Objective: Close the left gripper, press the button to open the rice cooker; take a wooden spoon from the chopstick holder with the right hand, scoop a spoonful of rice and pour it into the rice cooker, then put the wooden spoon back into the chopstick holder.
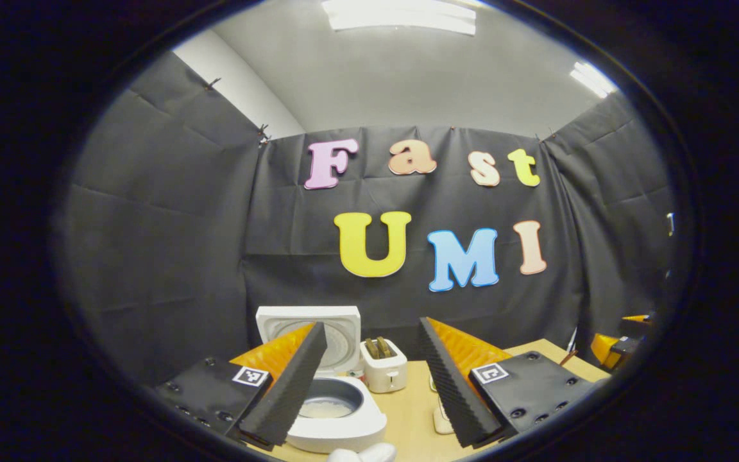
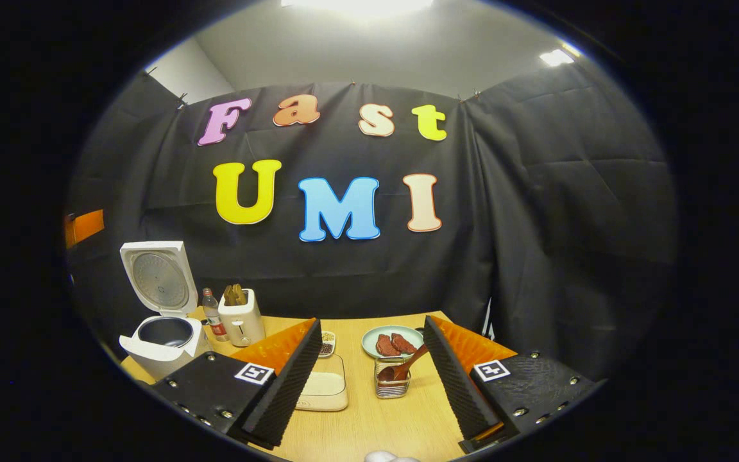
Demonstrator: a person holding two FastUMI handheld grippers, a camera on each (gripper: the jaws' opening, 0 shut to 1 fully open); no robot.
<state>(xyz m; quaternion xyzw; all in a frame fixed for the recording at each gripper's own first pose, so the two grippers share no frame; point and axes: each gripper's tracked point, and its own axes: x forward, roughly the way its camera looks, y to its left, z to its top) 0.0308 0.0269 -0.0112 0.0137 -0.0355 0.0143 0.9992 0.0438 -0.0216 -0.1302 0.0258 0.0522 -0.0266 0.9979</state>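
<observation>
The white rice cooker (image 1: 337, 427) stands open just ahead of my left gripper (image 1: 371, 327), its lid (image 1: 308, 324) upright and white rice (image 1: 324, 408) in the inner pot. This gripper is open and holds nothing. In the right gripper view the cooker (image 2: 161, 343) is at the far left. The wooden spoon (image 2: 406, 366) leans in the small clear chopstick holder (image 2: 392, 384), handle up to the right. A shallow container of rice (image 2: 326, 389) lies left of the holder. My right gripper (image 2: 373, 324) is open, short of both and above the table.
A white toaster (image 2: 242, 317) and a small bottle (image 2: 214, 316) stand right of the cooker. Behind the holder are a plate of meat (image 2: 392, 341) and a small dish (image 2: 328, 343). The other gripper (image 1: 620, 343) shows at the right edge in the left gripper view.
</observation>
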